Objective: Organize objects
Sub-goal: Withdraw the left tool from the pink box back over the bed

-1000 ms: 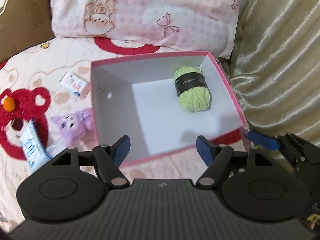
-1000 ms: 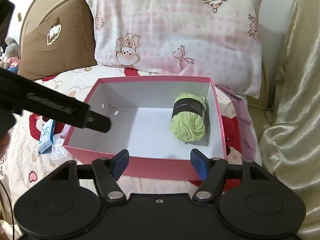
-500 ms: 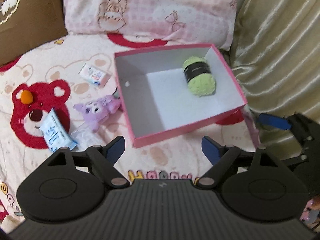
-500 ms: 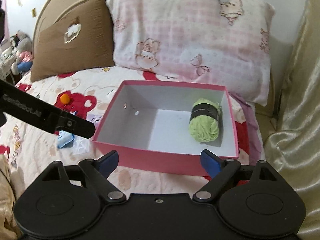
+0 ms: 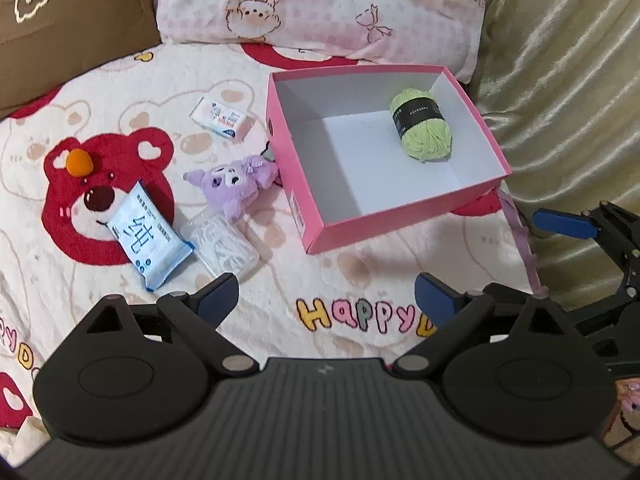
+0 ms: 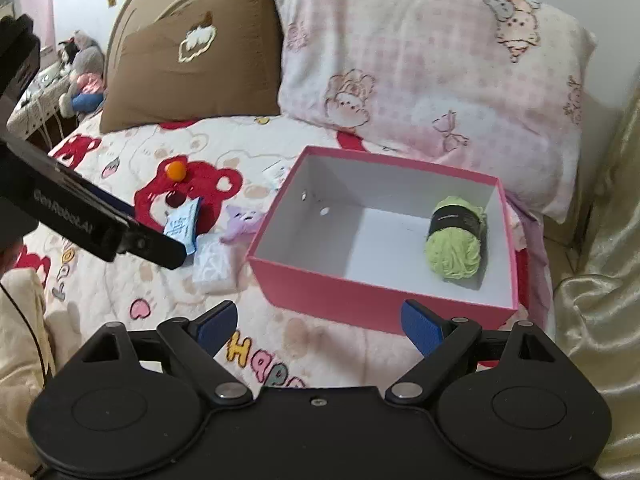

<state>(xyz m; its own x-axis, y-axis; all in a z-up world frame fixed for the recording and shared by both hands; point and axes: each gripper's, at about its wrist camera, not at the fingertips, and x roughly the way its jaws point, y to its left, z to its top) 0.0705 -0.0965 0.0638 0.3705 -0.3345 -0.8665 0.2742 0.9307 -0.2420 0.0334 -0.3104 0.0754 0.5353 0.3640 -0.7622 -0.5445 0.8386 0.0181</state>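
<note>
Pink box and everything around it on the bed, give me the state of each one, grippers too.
Pink box: open, no lid, upright.
Green yarn: inside the box, on its side.
Purple plush: on the bedspread, against the box's outer wall.
Blue wipes pack: flat, outside the box.
Clear packet: flat, beside the wipes.
Small white pack: outside the box.
Orange ball: outside the box.
Left gripper: open, empty, jaws just widened.
Right gripper: open, empty.
</note>
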